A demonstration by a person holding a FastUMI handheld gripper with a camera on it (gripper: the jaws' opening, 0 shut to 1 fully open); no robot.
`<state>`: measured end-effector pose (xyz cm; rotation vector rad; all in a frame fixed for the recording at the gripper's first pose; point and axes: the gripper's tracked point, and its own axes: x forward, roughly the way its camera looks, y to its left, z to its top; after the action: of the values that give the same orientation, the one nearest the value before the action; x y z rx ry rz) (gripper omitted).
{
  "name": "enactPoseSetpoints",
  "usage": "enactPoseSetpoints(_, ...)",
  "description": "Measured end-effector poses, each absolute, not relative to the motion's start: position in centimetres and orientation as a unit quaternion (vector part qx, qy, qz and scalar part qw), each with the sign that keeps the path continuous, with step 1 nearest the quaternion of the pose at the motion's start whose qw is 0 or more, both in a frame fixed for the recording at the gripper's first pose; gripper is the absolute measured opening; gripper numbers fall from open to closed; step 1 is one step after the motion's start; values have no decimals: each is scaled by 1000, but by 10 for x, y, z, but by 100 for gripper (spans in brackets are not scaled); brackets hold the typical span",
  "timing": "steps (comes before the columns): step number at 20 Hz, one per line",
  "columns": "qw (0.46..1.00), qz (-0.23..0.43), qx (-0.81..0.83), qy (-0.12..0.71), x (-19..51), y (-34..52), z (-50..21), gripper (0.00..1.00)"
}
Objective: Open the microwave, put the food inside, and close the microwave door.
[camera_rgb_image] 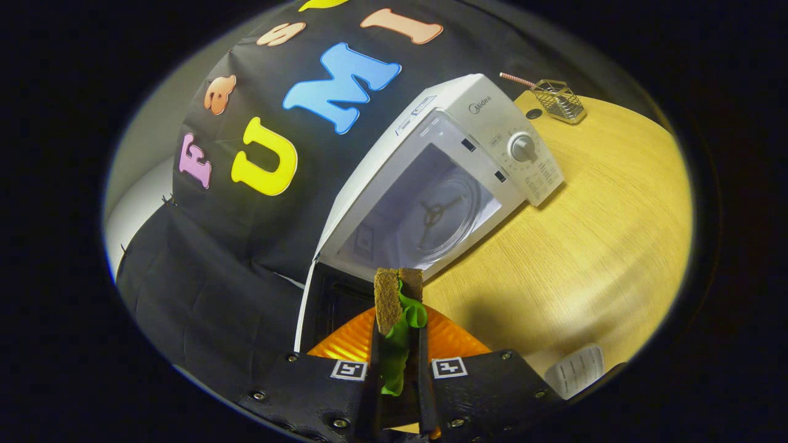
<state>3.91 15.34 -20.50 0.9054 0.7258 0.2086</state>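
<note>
Gripper: I see my gripper [397,344] closed down to a narrow gap, its 2 fingers [373,363] pressing on either side of the sandwich.
Sandwich: the sandwich [397,301] stands on edge between the fingers, 2 brown bread slices with green lettuce hanging out and trailing back toward me. Its top end pokes past the fingertips and points at the microwave.
Plate: an orange ribbed plate [452,341] lies under the fingers, on the table just in front of the microwave. I cannot tell whether the sandwich touches it.
Microwave: the white microwave [443,178] sits on the table just beyond the sandwich, tilted in my view. Its mouth faces me and I can look straight in.
Door: the microwave door [326,301] is swung wide open at the hinge side, its dark inner face just beside my fingers.
Inside: a round glass tray [440,215] rests on the microwave floor, with a 3-armed hub under it. No food on it.
Controls: 1 round knob [523,147] on the microwave's panel, on the side away from the door.
Table: pale wood table [591,234] spreads out from the microwave's panel side.
Rack: a small wire rack [559,101] stands on the table behind the microwave, well apart from my gripper.
Near object: a white ribbed object [575,369] lies on the table, on the microwave's panel side near my gripper; I cannot tell what it is.
</note>
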Motion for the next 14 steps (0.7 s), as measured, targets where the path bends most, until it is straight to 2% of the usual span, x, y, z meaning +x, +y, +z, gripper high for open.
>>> enactPoseSetpoints(14,841,48,477,252,121,162,-232,24)
